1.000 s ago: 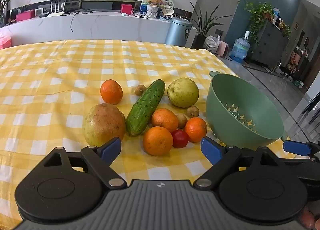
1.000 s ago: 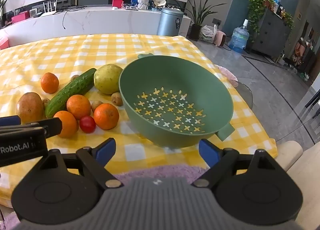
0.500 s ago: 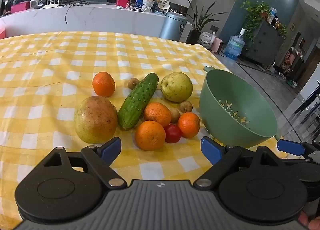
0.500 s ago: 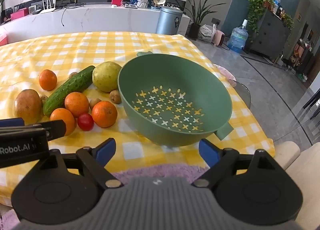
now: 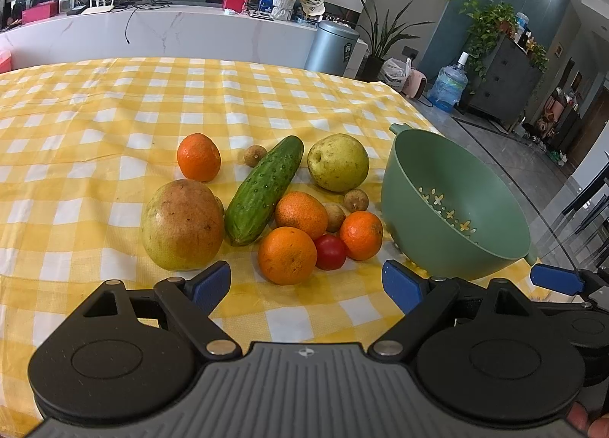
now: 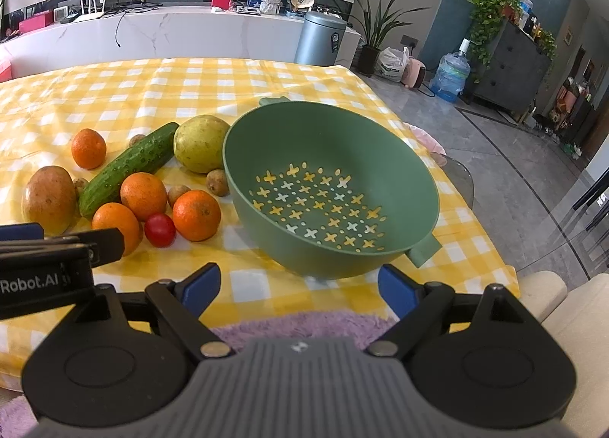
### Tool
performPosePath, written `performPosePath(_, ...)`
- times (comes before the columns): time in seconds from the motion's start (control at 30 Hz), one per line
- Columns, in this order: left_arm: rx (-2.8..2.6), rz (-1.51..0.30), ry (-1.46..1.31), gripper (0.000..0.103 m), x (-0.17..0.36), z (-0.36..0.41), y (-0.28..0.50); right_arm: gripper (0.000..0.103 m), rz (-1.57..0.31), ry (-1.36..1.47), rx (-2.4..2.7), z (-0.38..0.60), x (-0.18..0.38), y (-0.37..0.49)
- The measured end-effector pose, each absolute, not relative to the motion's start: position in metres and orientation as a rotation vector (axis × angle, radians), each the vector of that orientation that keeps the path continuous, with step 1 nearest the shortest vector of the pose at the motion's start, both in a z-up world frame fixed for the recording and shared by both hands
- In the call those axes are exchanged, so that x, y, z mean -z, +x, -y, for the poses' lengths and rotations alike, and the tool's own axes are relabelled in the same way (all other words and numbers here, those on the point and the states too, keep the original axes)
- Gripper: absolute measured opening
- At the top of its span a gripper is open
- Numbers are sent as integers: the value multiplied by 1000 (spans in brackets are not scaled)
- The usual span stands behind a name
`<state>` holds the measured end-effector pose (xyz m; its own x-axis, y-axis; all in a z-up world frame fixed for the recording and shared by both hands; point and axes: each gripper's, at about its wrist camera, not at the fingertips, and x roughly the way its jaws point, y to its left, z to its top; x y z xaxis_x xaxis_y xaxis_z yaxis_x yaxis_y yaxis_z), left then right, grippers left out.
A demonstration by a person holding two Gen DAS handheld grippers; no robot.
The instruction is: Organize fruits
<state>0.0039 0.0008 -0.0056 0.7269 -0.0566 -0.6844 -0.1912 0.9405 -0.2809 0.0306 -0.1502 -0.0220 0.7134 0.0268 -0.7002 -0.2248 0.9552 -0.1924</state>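
A pile of produce lies on the yellow checked tablecloth (image 5: 95, 125): a mango (image 5: 182, 224), a cucumber (image 5: 264, 188), a pear (image 5: 338, 162), several oranges (image 5: 287, 255), a red tomato (image 5: 330, 252) and small brown fruits (image 5: 356, 200). An empty green colander (image 6: 331, 186) sits right of the pile. My left gripper (image 5: 306, 283) is open and empty, just short of the nearest orange. My right gripper (image 6: 295, 287) is open and empty, in front of the colander's near wall. The left gripper's side also shows in the right wrist view (image 6: 61, 243).
The table's right edge runs just beyond the colander (image 5: 453, 205), with grey floor past it. A purple fluffy cushion (image 6: 289, 323) lies under the right gripper at the table's near edge. A white counter (image 5: 190, 34) stands behind the table.
Both views have shifted slightly; the fruit pile and the colander sit a little lower and nearer in frame than half a second ago. Both grippers stay open. No fruit has moved.
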Motion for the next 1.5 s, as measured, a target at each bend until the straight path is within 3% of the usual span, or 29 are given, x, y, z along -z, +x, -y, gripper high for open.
performPosePath(1.5,-79,-779,-353,103,7,-3,5,86,-784,-277,-147,151,23,33)
